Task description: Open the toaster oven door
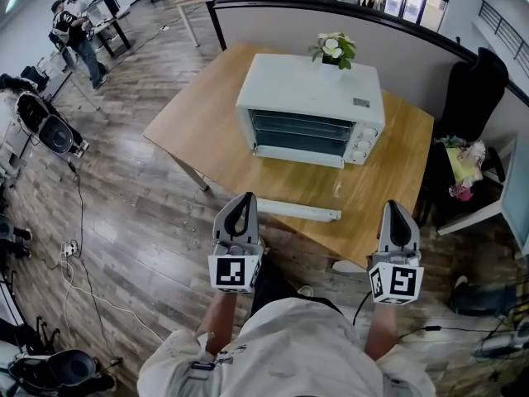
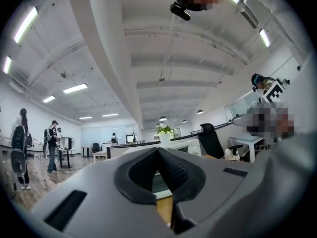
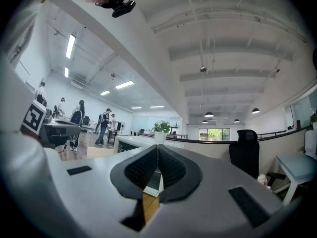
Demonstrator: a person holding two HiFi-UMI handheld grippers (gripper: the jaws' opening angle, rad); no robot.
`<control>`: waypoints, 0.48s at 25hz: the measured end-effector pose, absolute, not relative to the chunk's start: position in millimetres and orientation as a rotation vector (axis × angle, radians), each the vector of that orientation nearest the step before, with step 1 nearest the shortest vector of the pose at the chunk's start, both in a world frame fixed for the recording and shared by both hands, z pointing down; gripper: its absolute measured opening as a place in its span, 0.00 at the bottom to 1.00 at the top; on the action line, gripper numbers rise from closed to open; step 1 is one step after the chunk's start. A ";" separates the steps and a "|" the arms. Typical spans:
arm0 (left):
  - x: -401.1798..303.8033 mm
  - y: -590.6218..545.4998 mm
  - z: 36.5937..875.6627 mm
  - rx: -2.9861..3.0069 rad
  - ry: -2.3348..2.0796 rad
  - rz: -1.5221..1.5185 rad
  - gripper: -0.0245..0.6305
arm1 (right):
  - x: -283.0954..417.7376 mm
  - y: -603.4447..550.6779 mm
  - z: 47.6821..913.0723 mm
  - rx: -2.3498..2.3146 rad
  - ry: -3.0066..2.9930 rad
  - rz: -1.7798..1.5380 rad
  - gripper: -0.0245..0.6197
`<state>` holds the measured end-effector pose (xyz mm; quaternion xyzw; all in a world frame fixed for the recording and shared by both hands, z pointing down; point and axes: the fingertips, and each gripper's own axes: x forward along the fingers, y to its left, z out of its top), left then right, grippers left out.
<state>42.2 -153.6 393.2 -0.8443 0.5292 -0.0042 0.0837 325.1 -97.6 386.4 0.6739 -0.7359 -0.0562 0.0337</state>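
The toaster oven (image 1: 310,89) stands on the far side of the wooden table (image 1: 188,131). Its door (image 1: 297,211) seems to be already folded down flat toward the near edge, with the racks visible inside, so I judge the task nearly or fully done. The left gripper (image 1: 241,205) and the right gripper (image 1: 397,212) are both closed with nothing between the jaws. They hang near the person, well apart from the oven.

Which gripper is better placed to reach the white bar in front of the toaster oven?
Left, probably. The left gripper is shut, its tip right beside the left end of the white bar. The right gripper, also shut, sits farther from the other end.
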 end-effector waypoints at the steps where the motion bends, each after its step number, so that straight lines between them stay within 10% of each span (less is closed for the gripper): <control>1: 42.2 -152.8 393.5 -2.520 1.579 -0.017 0.06 | 325.3 -97.1 386.2 2.074 -2.264 -0.172 0.08; 12: 39.5 -153.2 393.2 -2.522 1.589 -0.028 0.06 | 326.0 -95.3 381.6 2.077 -2.270 -0.168 0.08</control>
